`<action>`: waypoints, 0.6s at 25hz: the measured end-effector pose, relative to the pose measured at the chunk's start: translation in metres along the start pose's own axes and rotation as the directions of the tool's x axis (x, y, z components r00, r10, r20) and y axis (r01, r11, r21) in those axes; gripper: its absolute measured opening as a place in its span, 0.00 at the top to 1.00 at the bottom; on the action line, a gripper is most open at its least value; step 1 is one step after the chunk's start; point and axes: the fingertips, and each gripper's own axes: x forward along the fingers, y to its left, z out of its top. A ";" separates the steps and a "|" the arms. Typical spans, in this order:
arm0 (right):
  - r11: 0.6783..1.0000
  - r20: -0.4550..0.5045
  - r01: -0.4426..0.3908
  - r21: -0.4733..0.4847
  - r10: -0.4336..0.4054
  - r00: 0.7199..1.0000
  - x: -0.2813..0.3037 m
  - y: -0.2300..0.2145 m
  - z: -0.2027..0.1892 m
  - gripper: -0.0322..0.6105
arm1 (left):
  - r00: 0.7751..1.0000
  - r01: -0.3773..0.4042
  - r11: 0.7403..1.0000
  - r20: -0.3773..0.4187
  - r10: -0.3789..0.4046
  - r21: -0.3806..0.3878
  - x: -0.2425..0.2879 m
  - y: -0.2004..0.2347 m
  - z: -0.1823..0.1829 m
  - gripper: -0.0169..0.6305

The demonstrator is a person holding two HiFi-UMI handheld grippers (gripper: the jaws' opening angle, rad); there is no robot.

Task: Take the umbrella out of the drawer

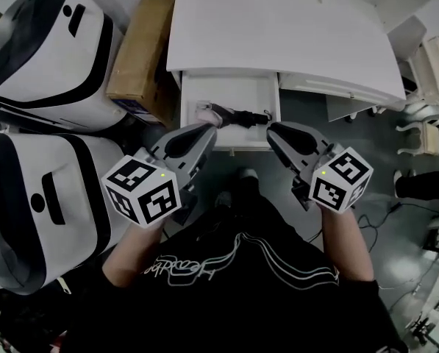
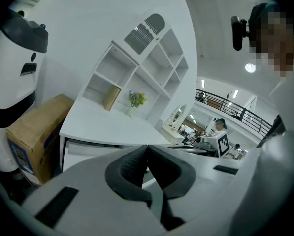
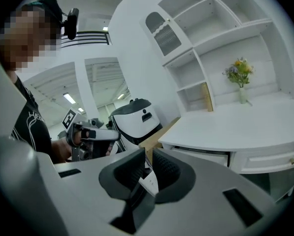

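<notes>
The umbrella (image 1: pixel 237 115) lay across the open drawer (image 1: pixel 204 87), nearer its front edge. Just outside that edge, the left hand-held gripper (image 1: pixel 206 131) and the right hand-held gripper (image 1: pixel 273 131) each had jaws pressed together on nothing.

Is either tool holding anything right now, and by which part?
Nothing is held. The left tool and right tool are both shut and empty; the dark folded umbrella lies in the open white drawer.

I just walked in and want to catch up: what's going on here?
A person at a white desk holds a gripper in each hand. The drawer is open, with a dark folded umbrella lying inside. The left gripper and right gripper hover near the drawer's front, jaws shut on nothing. The umbrella is not yet out.
</notes>
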 end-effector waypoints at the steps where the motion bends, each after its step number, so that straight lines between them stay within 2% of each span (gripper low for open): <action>1: 1.000 -0.017 -0.005 -0.001 0.005 1.000 0.007 -0.007 -0.002 0.87 | 1.000 -0.011 1.000 -0.005 0.011 -0.011 0.003 0.008 -0.001 0.95; 5: 0.999 -0.092 -0.045 -0.009 0.044 0.995 0.043 -0.033 -0.013 0.86 | 0.998 -0.058 0.997 -0.009 0.058 -0.041 0.009 0.037 0.000 0.95; 8: 0.998 -0.172 -0.055 -0.032 0.049 0.984 0.072 -0.057 -0.025 0.73 | 0.995 -0.094 0.994 -0.021 0.093 -0.060 0.016 0.059 0.003 0.95; 9: 0.997 -0.203 -0.061 -0.047 0.050 0.978 0.080 -0.066 -0.030 0.72 | 0.994 -0.104 0.992 -0.025 0.102 -0.068 0.019 0.066 0.005 0.95; 12: 0.990 -0.312 -0.098 -0.104 0.061 0.948 0.106 -0.087 -0.050 0.68 | 0.991 -0.131 0.987 -0.032 0.129 -0.092 0.031 0.086 0.009 0.95; 15: 0.973 -0.431 -0.156 -0.171 0.068 0.900 0.133 -0.102 -0.077 0.63 | 0.988 -0.154 0.981 -0.043 0.149 -0.118 0.043 0.106 0.013 0.95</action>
